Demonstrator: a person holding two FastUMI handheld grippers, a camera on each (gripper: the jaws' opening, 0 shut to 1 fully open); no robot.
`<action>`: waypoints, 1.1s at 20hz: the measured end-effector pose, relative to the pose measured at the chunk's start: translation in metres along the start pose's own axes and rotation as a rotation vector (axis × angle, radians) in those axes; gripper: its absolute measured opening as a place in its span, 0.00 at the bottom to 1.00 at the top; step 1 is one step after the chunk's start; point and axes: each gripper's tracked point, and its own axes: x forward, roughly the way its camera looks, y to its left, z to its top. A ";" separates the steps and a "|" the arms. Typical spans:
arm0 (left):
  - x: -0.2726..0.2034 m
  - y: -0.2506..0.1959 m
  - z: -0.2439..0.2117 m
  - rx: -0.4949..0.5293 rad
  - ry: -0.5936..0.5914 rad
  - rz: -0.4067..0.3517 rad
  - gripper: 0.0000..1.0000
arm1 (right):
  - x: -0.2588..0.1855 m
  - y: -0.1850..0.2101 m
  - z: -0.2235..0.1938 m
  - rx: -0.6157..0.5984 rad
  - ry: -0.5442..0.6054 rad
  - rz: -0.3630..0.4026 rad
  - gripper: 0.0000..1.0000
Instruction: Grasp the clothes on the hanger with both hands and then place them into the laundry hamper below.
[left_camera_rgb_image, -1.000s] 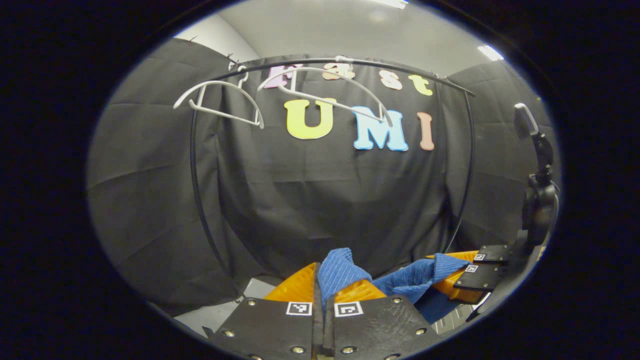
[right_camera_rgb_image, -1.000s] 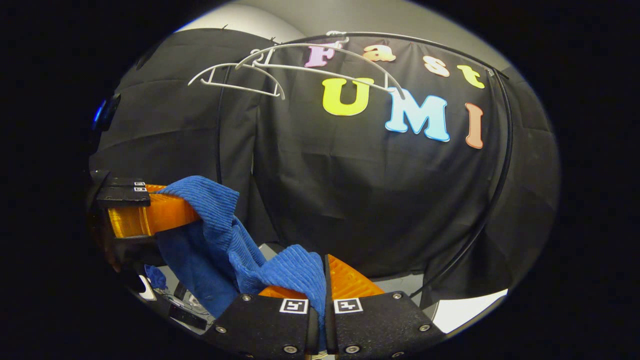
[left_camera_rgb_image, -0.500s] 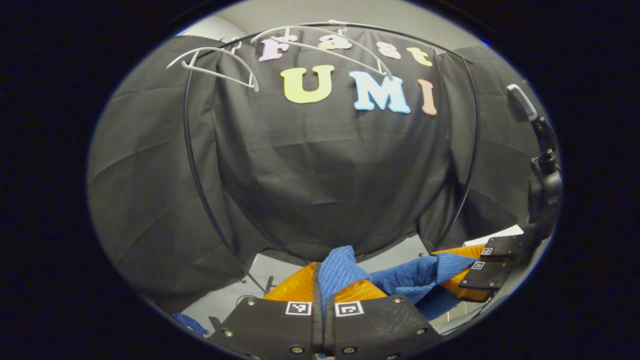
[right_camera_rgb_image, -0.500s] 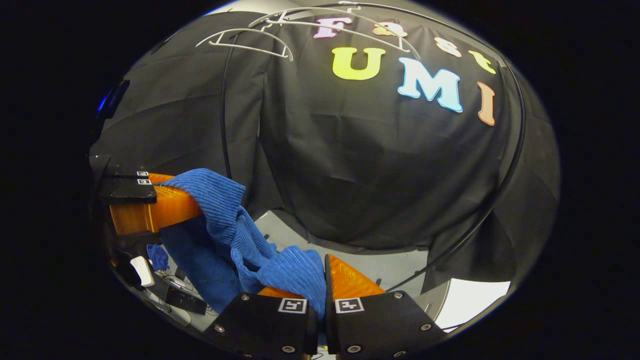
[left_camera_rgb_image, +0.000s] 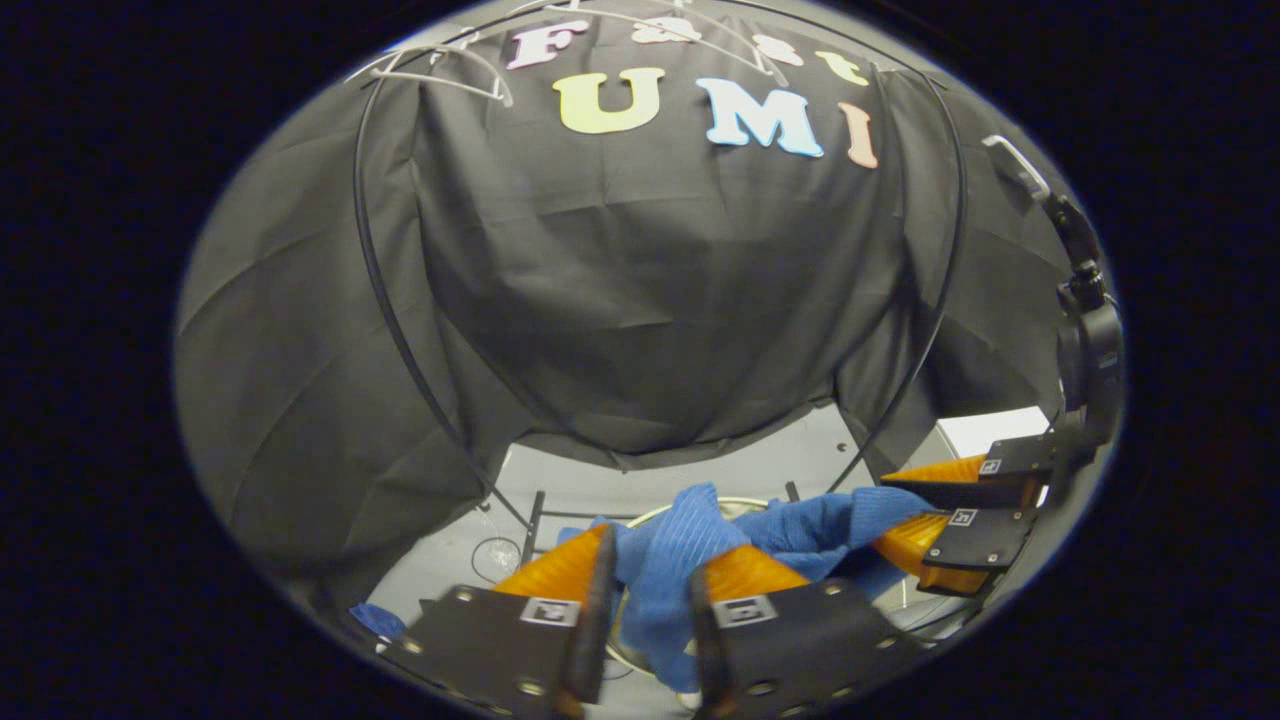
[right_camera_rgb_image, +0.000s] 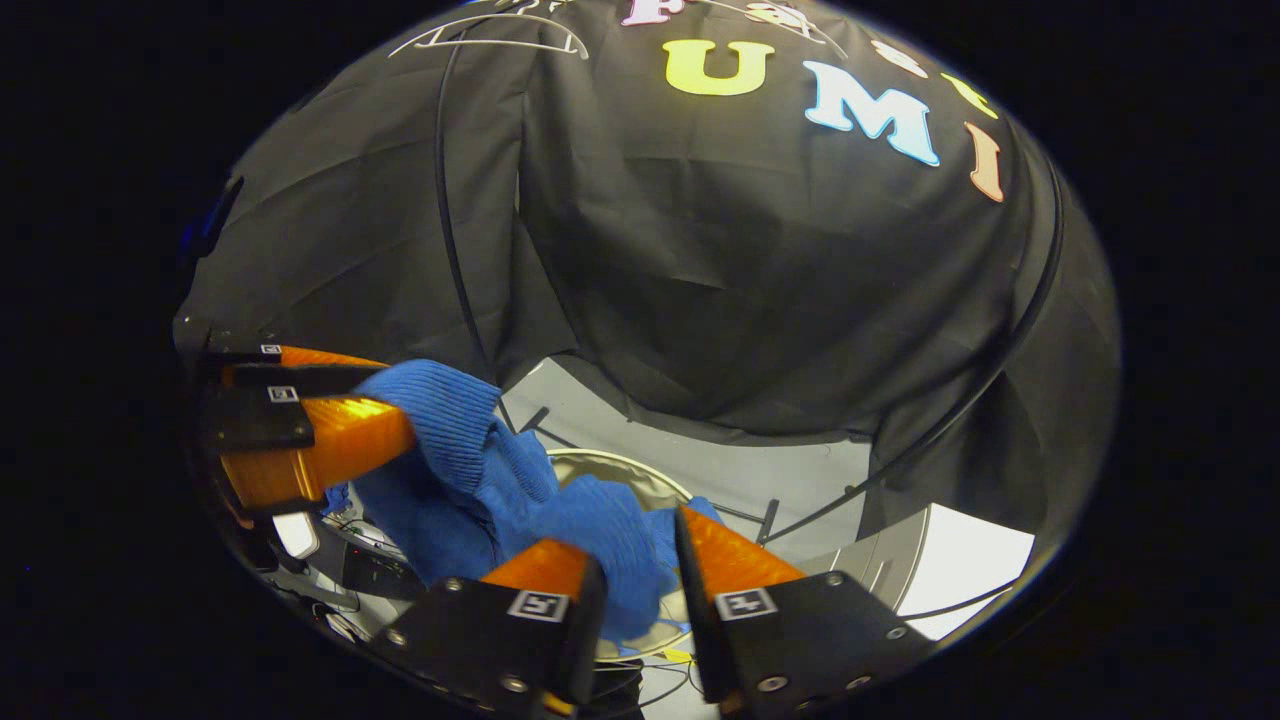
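A blue ribbed garment sags between my two grippers, low over the round rim of the laundry hamper. In the left gripper view my left gripper stands open, its fingers spread with a fold of the cloth loose in the gap. My right gripper is open too, with the garment bunched between and over its fingers. Each gripper also appears farther off in the other's view: the right gripper at the right, the left gripper at the left, cloth draped over both. The hamper rim peeks out behind the cloth.
Two bare white hangers hang on the black tube rack high above. The rack's feet stand on the grey floor around the hamper. A pale box sits to the right, and cables and small devices lie at the lower left.
Both grippers have dropped well below the hangers toward the hamper and tipped downward. The fingers of both, pressed tight on the cloth before, have now spread apart.
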 end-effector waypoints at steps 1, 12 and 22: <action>-0.001 0.006 0.003 0.003 -0.006 0.011 0.62 | 0.001 -0.001 -0.002 0.004 0.011 -0.001 0.51; -0.050 0.005 0.060 0.013 -0.165 -0.004 0.95 | -0.037 0.001 0.025 0.074 -0.093 -0.067 0.96; -0.166 0.017 0.193 -0.006 -0.511 0.022 1.00 | -0.156 -0.037 0.119 0.185 -0.418 -0.178 0.96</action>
